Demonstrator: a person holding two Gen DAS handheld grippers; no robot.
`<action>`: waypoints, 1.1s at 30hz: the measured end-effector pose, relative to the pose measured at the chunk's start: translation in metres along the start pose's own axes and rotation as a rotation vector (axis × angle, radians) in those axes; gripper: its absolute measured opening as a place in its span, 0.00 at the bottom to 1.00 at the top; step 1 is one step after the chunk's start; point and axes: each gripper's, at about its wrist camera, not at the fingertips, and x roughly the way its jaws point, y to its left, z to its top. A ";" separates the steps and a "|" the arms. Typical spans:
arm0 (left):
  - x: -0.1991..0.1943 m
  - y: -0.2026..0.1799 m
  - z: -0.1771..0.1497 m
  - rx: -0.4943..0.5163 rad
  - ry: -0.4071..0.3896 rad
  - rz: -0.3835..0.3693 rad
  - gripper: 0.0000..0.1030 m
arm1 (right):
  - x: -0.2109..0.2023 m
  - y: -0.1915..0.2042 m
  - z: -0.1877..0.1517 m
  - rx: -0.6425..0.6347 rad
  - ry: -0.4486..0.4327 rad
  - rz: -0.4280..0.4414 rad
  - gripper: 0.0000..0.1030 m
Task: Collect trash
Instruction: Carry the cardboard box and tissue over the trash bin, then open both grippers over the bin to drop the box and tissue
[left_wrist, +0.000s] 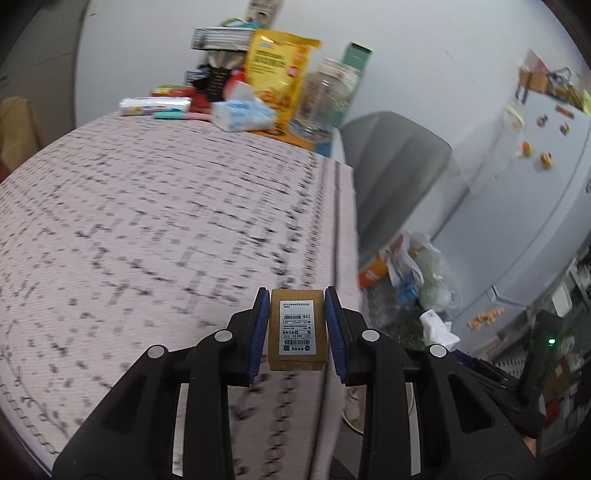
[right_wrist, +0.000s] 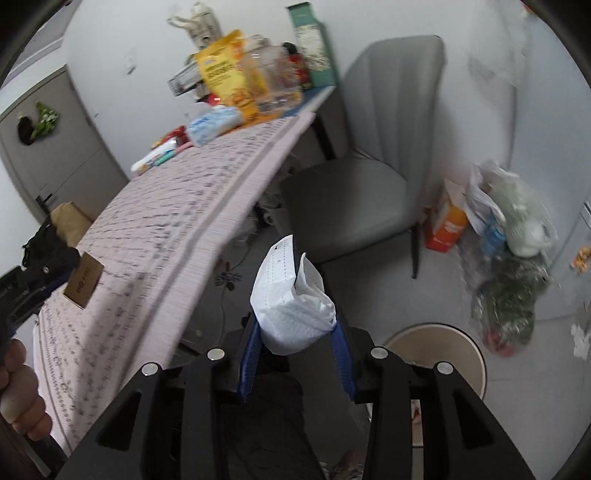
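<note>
My left gripper is shut on a small brown cardboard box with a white barcode label, held just above the pink patterned tablecloth near its right edge. The same box shows in the right wrist view at the far left, over the table. My right gripper is shut on a crumpled white paper tissue, held off the table edge above the floor. A round beige bin stands on the floor just right of the right gripper.
A grey chair stands at the table's far side. Snack bags, a tissue pack and a glass jar crowd the table's far end. Bags of rubbish and an orange carton lie on the floor by a white fridge.
</note>
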 end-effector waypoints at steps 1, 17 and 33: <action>0.003 -0.007 0.000 0.011 0.007 -0.006 0.29 | 0.001 -0.009 -0.002 0.013 0.005 -0.011 0.37; 0.072 -0.122 -0.023 0.217 0.176 -0.119 0.30 | 0.003 -0.158 -0.042 0.251 0.023 -0.164 0.68; 0.138 -0.227 -0.073 0.357 0.377 -0.251 0.30 | -0.048 -0.224 -0.088 0.373 0.002 -0.205 0.69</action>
